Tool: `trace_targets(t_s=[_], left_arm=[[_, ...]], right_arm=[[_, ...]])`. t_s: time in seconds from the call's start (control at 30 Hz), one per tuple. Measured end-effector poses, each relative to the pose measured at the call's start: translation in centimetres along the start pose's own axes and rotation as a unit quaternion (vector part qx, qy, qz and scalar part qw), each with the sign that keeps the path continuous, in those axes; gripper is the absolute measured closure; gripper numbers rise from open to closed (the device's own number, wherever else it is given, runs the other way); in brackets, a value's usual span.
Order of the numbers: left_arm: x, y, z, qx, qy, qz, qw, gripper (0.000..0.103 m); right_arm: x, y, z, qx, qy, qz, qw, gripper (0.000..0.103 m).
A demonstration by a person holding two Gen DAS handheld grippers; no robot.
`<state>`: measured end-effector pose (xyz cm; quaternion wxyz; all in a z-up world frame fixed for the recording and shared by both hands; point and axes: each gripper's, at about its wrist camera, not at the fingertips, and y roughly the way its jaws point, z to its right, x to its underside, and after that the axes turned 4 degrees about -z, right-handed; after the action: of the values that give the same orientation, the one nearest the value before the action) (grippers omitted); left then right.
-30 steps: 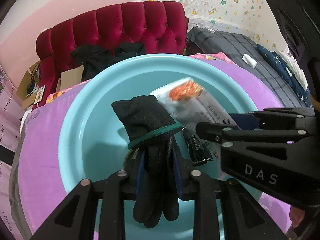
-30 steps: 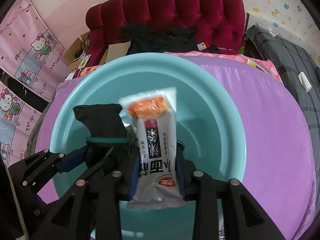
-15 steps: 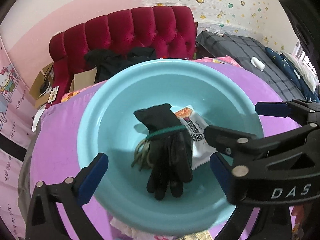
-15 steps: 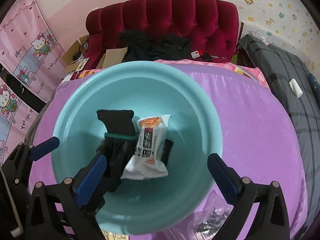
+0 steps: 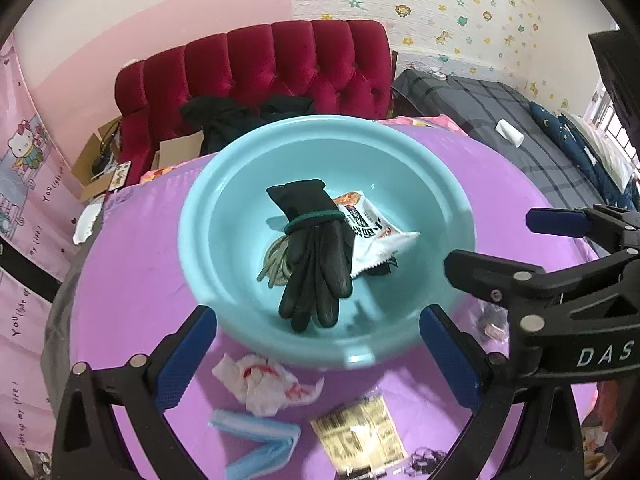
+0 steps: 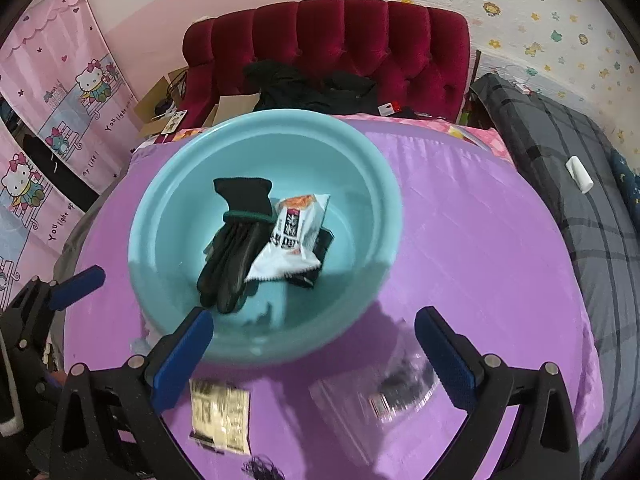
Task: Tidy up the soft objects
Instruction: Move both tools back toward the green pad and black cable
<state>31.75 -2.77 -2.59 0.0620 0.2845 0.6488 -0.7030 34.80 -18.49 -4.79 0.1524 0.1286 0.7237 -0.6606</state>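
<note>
Grippers both spread wide, nothing between the jaws. Left gripper hangs over the near rim of the teal basin; right gripper over the same rim from the other side, its black frame crossing the right of the left view.

Basin sits on the purple cloth, toward its far left part. Inside, counted: one bundle of black gloves bound by a green band, one white snack packet lying against it on the right and partly on it, one coil of olive cord half hidden beneath the gloves, one dark item under the packet, too covered to name.

On the cloth at the near edge, outside the basin: one crumpled white-and-red tissue, one blue folded piece, one yellowish printed packet, one clear plastic bag with something dark inside, blurred, one small black tangle.

Beyond the far edge: red tufted headboard, dark clothes heaped before it, cardboard boxes.
</note>
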Motion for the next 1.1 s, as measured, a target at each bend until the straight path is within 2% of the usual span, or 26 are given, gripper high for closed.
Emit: trace_targets(t_s=[0.67, 1.1], left_arm=[[8.0, -7.4, 3.4, -0.026, -0.007, 0.028, 0.9992, 0.000], [14.4, -8.8, 6.1, -0.039, -0.010, 0.028, 0.9988, 0.000]], right_arm=[[9.0, -6.3, 0.5, -0.008, -0.026, 0.013, 1.000, 0.000], [15.2, -7.6, 1.4, 0.000, -0.032, 0.022, 0.999, 0.000]])
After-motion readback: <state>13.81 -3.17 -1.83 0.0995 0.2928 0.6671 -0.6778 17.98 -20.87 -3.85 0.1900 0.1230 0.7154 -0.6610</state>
